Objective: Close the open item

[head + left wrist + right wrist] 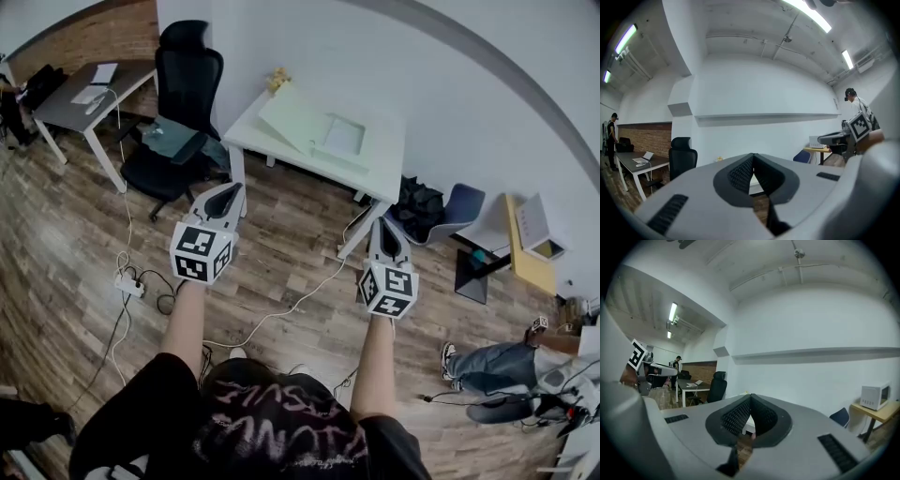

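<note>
Box (314, 127) on table (386, 161), beyond left gripper (234, 190), right gripper (382, 225) (both closed).

The table (389, 161) is white, the open box (298, 118) on it pale cream, the office chair (187, 70) black, the plank floor (75, 267) brown.

Wood floor (281, 244) lies open in front of the white table (384, 169), crossed by a loose cable (281, 311). A black office chair (187, 84) crowds the table's left, a dark bag (417, 202) its right; an open white box (342, 141) covers much of its top.
</note>
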The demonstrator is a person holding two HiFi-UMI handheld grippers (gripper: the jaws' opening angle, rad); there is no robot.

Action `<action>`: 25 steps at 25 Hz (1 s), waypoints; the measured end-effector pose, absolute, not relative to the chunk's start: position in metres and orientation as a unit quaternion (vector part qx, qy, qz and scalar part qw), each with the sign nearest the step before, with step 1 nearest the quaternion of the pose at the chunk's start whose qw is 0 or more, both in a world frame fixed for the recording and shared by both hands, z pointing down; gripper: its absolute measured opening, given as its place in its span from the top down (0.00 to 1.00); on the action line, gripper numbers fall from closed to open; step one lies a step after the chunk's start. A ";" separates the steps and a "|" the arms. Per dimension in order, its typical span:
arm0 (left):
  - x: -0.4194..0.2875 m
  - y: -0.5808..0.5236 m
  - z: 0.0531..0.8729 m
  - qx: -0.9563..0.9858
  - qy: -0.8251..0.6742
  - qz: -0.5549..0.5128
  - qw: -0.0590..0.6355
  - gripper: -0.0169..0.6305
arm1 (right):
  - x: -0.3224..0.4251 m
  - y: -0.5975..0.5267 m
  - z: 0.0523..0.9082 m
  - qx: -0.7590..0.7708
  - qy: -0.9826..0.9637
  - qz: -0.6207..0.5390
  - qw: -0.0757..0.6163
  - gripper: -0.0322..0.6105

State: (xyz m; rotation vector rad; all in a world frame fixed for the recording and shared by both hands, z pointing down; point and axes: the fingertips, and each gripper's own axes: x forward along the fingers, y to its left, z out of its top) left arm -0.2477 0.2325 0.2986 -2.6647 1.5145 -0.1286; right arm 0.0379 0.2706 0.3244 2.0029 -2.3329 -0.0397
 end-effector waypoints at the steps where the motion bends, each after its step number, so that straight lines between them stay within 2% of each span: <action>1: -0.249 0.232 0.299 -0.868 0.493 -0.041 0.037 0.97 | 0.037 0.270 0.324 0.651 -0.758 -0.013 0.032 0.94; 25: -0.301 0.212 0.306 -0.887 0.459 -0.034 0.028 0.97 | -0.024 0.266 0.329 0.673 -0.739 -0.012 0.041 0.94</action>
